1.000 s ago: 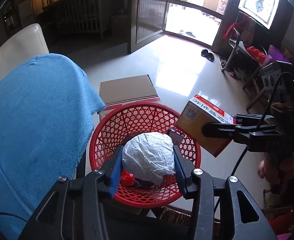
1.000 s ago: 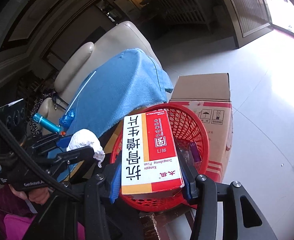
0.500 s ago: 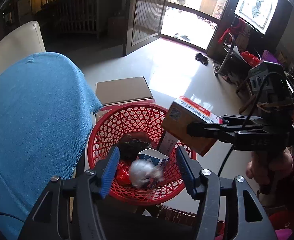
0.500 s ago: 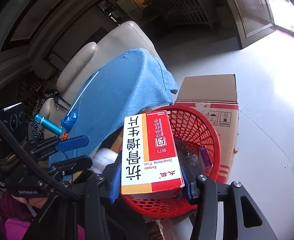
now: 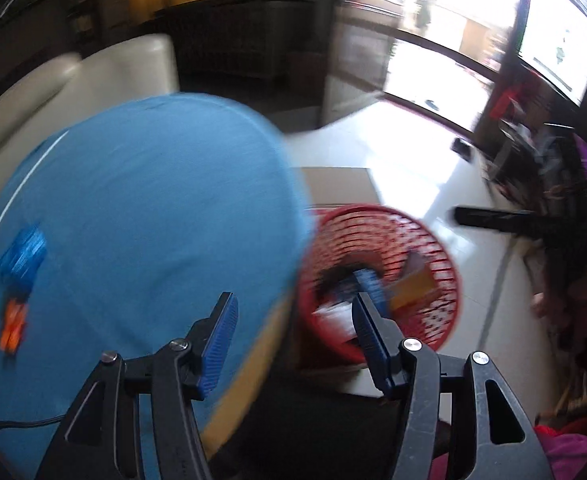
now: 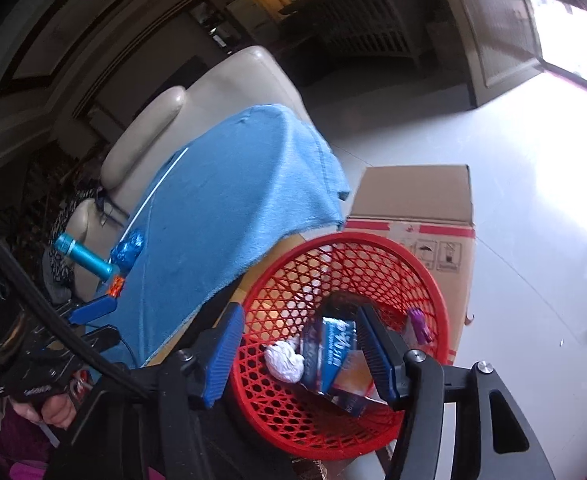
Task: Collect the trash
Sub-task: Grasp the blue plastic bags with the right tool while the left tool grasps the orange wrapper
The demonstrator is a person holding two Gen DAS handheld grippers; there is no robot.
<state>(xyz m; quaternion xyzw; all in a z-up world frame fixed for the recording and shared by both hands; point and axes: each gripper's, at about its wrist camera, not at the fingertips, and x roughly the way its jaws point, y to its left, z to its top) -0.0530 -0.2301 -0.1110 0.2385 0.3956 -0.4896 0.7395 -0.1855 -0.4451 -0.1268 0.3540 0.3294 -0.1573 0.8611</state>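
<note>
Red mesh basket (image 6: 345, 344): beside tabletop, holds crumpled white paper (image 6: 284, 364) and cartons. Remaining trash: blue wrapper (image 6: 127, 251), orange wrapper (image 6: 115, 286), on blue cloth (image 6: 229, 216). Left gripper (image 5: 293, 344), right gripper (image 6: 299, 354): jaws wide, empty. Approach wrappers low; pinch firmly.

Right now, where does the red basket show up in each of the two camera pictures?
Left wrist view: the red basket sits right of centre, blurred, behind the right finger of the open left claw.
Right wrist view: the red basket is low and central, trash inside, under the open right claw.
Shared landmark: the blue cloth lies just left of the basket in both.
</note>
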